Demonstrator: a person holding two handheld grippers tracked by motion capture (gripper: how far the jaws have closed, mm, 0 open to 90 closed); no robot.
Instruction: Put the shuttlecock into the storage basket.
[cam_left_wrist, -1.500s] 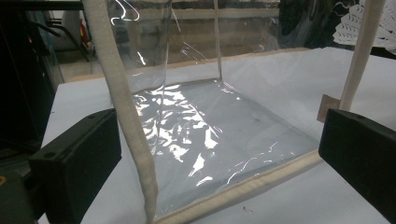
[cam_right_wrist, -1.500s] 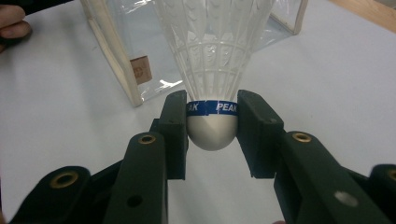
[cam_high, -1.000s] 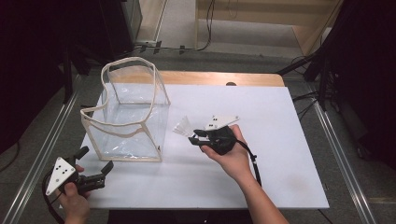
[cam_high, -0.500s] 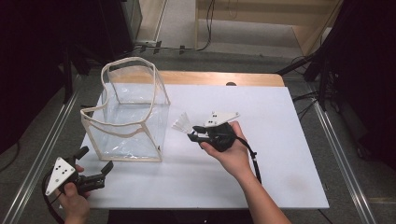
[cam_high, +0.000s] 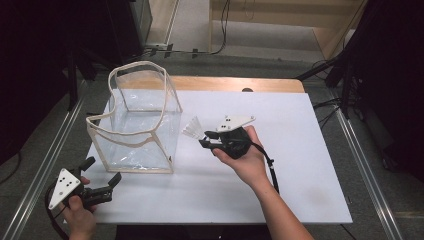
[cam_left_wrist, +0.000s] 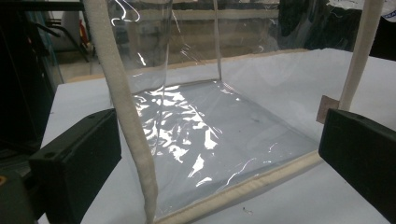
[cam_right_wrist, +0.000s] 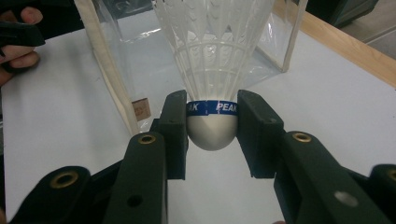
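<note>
Just right of the clear bag (cam_high: 137, 132), above the white tabletop (cam_high: 300, 150), right claw (cam_right_wrist: 212, 123) pinches shuttlecock (cam_right_wrist: 212, 70) by its cork; left claw (cam_high: 102, 177) spread, near bag's front corner.

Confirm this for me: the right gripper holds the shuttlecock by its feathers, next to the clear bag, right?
Not quite. The right gripper holds the shuttlecock by its rounded white cork base, not its feathers; the right gripper view shows this. It is next to the clear bag.
</note>
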